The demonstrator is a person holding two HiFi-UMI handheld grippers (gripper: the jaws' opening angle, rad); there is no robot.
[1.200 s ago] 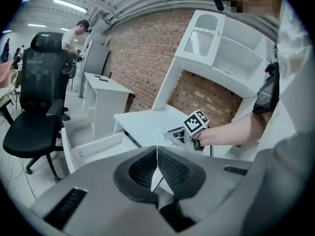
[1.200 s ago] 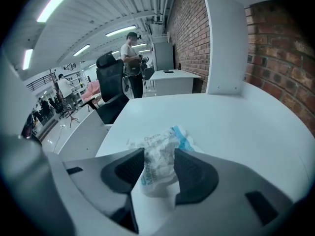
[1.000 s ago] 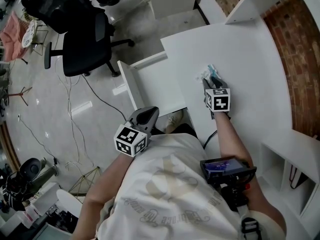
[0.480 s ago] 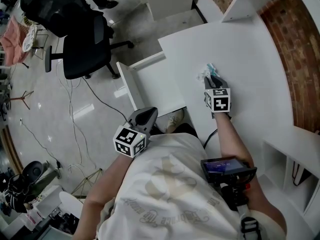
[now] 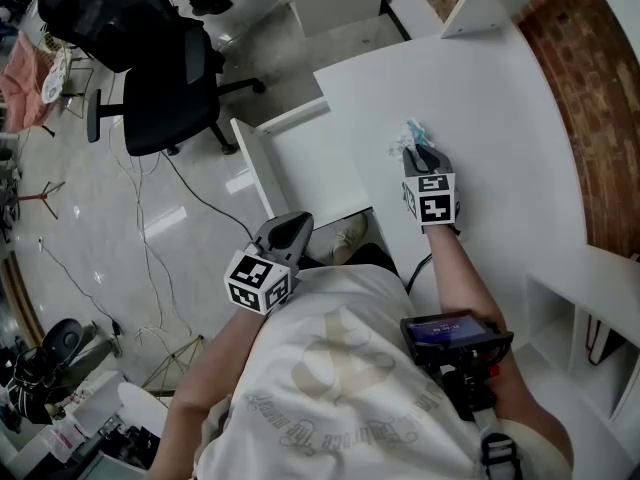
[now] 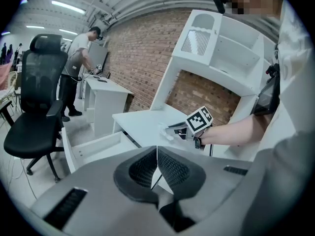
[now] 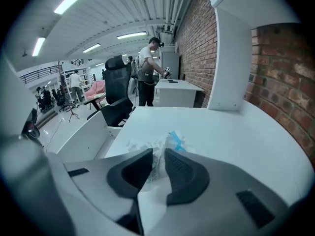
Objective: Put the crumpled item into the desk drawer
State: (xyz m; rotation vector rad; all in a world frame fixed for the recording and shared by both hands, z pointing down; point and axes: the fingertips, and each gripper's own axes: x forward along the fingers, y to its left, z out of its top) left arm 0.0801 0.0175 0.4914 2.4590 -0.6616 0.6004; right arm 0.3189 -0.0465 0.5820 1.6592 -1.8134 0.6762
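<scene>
In the head view, the white desk (image 5: 500,88) fills the area from 12 to 3 o'clock. The crumpled item (image 5: 407,142), white with a touch of blue, lies on the desk just past centre toward 1 o'clock. The right gripper (image 5: 421,157) reaches it from the 5 o'clock side, jaw tips at the item. The open drawer (image 5: 300,173) juts from the desk edge toward 10 o'clock. The left gripper (image 5: 288,234) hangs near centre, below the drawer and off the desk. A black office chair (image 5: 165,83) stands on the floor at 10 o'clock.

In the left gripper view, the left gripper (image 6: 157,149) has its jaws pressed together with nothing between them. Beyond the tips, toward 1 o'clock, the right gripper (image 6: 184,131) meets the crumpled item (image 6: 164,131) on the desk (image 6: 140,124). The drawer (image 6: 93,149) stands open at 9 o'clock, the office chair (image 6: 37,102) farther left.

In the right gripper view, the right gripper (image 7: 158,154) has its jaws closing to a narrow gap; the crumpled item (image 7: 170,141) sits in that gap, touching both pads and bulging beyond the tips toward 12 o'clock. It rests on the desk (image 7: 231,132), with the drawer (image 7: 81,136) at 9 o'clock.
</scene>
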